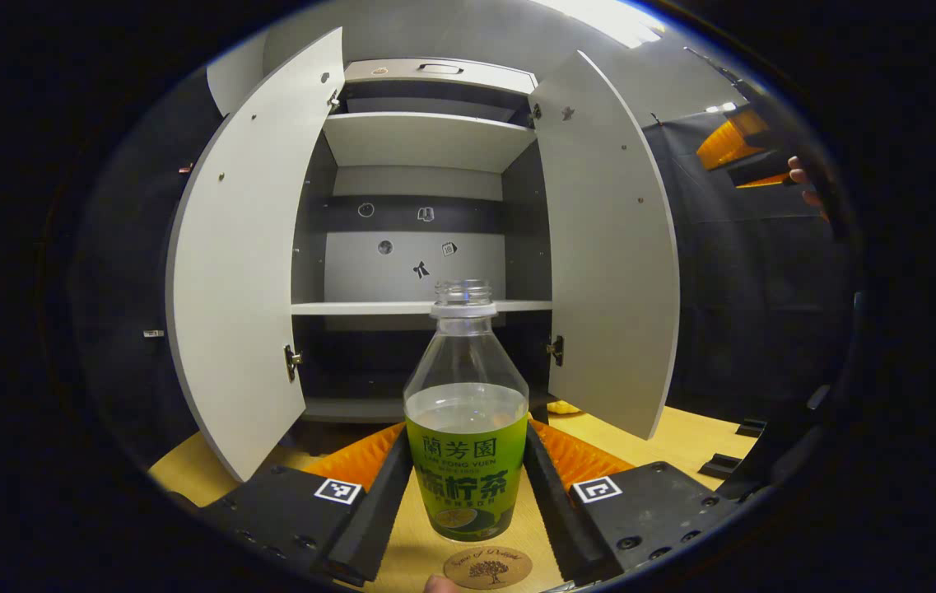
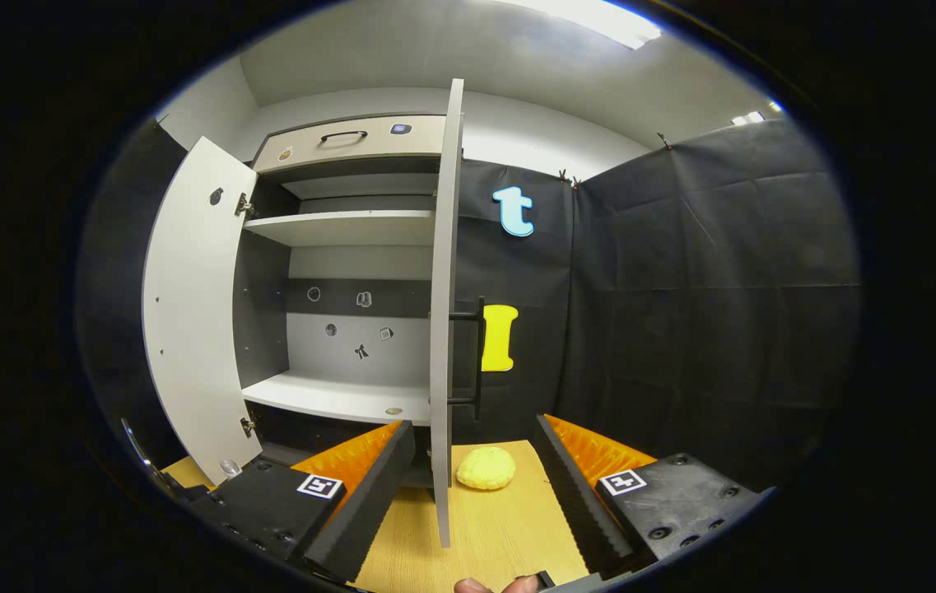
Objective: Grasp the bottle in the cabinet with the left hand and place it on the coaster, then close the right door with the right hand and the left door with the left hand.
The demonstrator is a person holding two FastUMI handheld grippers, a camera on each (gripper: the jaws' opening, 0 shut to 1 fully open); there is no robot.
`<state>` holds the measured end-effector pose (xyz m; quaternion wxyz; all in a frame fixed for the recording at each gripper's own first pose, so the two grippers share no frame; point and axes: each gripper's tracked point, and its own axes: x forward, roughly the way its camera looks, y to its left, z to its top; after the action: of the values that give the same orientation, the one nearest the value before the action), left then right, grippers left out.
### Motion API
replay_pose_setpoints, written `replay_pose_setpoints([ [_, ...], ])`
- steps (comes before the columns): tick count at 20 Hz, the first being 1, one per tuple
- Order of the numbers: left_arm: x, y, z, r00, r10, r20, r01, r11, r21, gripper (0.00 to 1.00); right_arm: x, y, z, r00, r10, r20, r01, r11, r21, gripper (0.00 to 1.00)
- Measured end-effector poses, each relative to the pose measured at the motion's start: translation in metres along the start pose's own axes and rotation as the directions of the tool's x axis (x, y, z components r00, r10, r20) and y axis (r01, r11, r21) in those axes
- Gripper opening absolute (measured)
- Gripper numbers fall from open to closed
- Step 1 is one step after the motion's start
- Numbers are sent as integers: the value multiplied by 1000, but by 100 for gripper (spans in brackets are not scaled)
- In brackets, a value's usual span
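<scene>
The left hand-held gripper (image 1: 468, 494) holds the bottle (image 1: 466, 428) between both fingers, upright above the tabletop (image 1: 682, 441), just short of the coaster (image 1: 487, 567). The right hand-held gripper (image 2: 476, 494) stands wide, the right door (image 2: 444, 313) edge-on between its fingers; the cabinet (image 1: 426, 165) is open.

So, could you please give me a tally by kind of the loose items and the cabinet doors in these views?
Bottle: 1
Coaster: 1
Yellow bun-like object: 1
Cabinet doors, both open: 2 (left door, right door)
Total: 5
</scene>
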<state>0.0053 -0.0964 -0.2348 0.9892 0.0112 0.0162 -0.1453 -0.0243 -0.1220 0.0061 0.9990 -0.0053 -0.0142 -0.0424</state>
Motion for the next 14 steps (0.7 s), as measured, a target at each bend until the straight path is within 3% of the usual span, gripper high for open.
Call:
replay_pose_setpoints([
  [14, 6, -5, -86, 997, -21, -73, 18, 999, -39, 79, -20, -18, 2, 995, -69, -76, 73, 997, 41, 97],
])
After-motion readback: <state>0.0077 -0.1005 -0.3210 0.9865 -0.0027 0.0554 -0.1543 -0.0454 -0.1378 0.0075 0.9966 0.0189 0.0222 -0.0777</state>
